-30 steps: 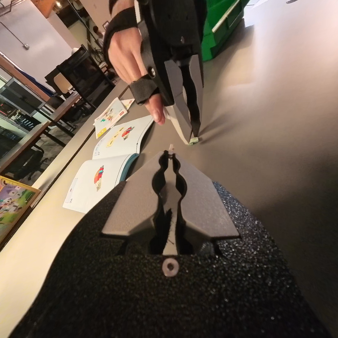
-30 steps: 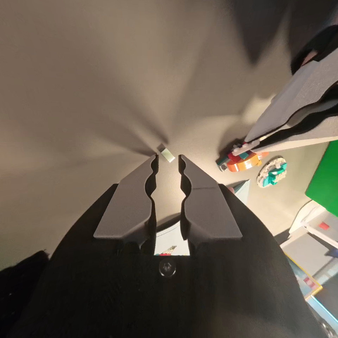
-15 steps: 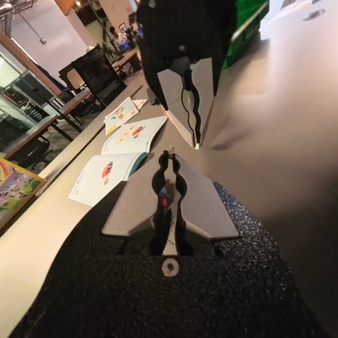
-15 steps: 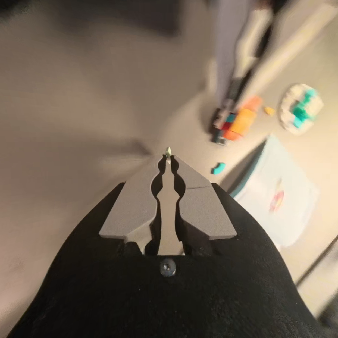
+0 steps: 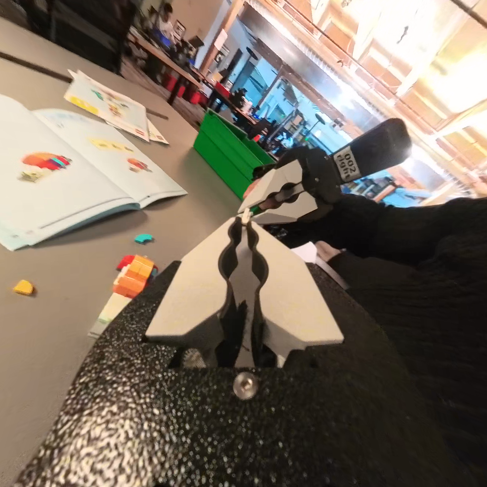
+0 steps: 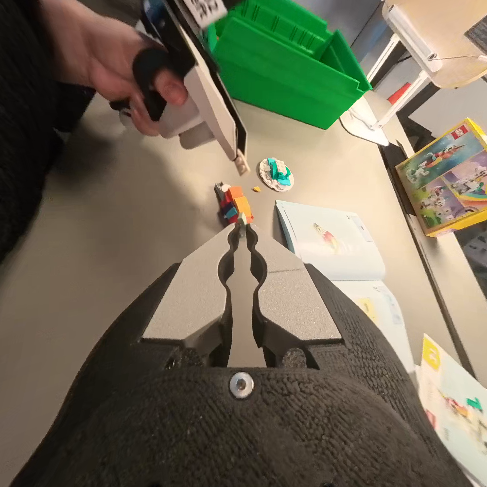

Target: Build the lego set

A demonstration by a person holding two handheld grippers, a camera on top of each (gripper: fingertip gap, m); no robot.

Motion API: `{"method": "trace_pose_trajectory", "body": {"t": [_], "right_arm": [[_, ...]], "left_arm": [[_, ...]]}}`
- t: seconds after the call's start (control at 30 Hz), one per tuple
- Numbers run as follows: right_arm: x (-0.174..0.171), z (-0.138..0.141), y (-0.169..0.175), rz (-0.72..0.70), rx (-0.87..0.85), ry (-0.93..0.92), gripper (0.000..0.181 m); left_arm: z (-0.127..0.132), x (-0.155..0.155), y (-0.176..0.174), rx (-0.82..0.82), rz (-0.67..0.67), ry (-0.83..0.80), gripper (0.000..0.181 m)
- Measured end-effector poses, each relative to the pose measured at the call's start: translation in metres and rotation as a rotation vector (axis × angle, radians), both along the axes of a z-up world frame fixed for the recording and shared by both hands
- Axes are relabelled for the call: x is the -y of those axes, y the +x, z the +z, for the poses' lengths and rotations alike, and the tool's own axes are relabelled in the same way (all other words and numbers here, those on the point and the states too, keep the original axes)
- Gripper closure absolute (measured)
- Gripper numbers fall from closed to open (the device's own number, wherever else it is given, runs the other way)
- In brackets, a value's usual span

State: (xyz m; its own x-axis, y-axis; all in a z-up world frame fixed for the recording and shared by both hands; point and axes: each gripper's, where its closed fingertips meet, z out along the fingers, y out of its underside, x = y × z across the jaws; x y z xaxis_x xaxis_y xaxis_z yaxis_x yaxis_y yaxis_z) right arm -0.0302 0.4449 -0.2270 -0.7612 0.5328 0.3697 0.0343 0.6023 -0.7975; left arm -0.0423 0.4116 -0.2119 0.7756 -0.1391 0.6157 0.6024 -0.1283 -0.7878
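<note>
Two grippers show: the left gripper (image 5: 245,220) and the right gripper (image 6: 242,227). Each pinches one small pale piece. On the table (image 6: 110,237) lie one orange-and-red lego build (image 6: 235,205), one white round plate build (image 6: 276,174), one yellow piece (image 6: 256,189), one teal piece (image 5: 143,238), one green bin (image 6: 284,66), one open booklet (image 6: 332,242), one set box (image 6: 445,179).

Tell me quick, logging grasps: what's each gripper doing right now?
Left gripper: closed on a small white plate piece.
Right gripper: closed on a small pale green piece.
</note>
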Motion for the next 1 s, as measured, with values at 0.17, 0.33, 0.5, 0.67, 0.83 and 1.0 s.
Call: {"method": "trace_pose_trajectory", "body": {"t": [0.17,0.33,0.5,0.67,0.83,1.0], "right_arm": [[0.015,0.01,0.01,0.056,0.153,-0.215,0.178],[0.016,0.017,0.009,0.065,0.268,-0.384,0.178],[-0.009,-0.029,0.006,0.033,0.12,0.073,0.178],[-0.03,-0.066,0.004,0.088,-0.084,0.599,0.178],[-0.018,-0.039,-0.003,0.145,-0.457,0.685,0.178],[-0.003,-0.013,0.003,0.188,-0.715,0.702,0.178]], "left_arm": [[0.014,0.005,0.021,-0.2,-0.119,0.144,0.18],[0.008,0.006,0.023,-0.53,-0.073,0.175,0.18],[-0.011,0.01,0.024,-1.01,-0.02,0.121,0.179],[-0.018,0.001,0.013,-0.875,0.023,-0.007,0.18],[-0.007,-0.002,0.017,-0.199,-0.104,-0.086,0.18],[-0.006,0.009,0.018,0.24,-0.153,-0.086,0.18]]}}
